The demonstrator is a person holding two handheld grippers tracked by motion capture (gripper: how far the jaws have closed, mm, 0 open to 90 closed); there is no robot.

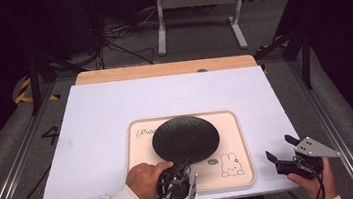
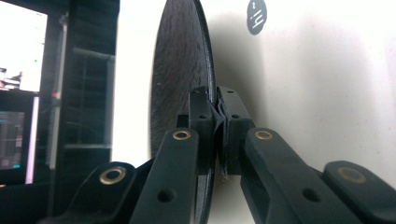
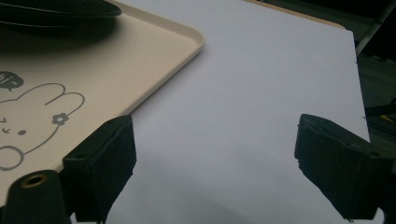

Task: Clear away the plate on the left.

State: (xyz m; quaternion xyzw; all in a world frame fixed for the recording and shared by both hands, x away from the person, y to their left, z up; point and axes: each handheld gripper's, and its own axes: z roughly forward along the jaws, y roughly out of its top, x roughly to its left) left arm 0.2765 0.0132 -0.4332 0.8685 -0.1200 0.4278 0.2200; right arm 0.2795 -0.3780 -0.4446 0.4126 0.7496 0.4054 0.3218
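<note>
So the left gripper (image 1: 181, 165) pinches the black plate's (image 1: 185, 138) six-o'clock rim above the tray (image 1: 240, 142), placement unfinished, while the right gripper (image 1: 283, 150) gapes empty.

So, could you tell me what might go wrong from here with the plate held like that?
The left gripper pinches the black plate only at its near rim, so it could pivot or slip and drop onto the tray. The right gripper is open, off beside the tray, and gives no support if it does.

White-topped table (image 1: 96, 118), wooden edge along the far side, cream rabbit-print tray (image 1: 237, 173) lying near its front, perhaps plastic
</note>
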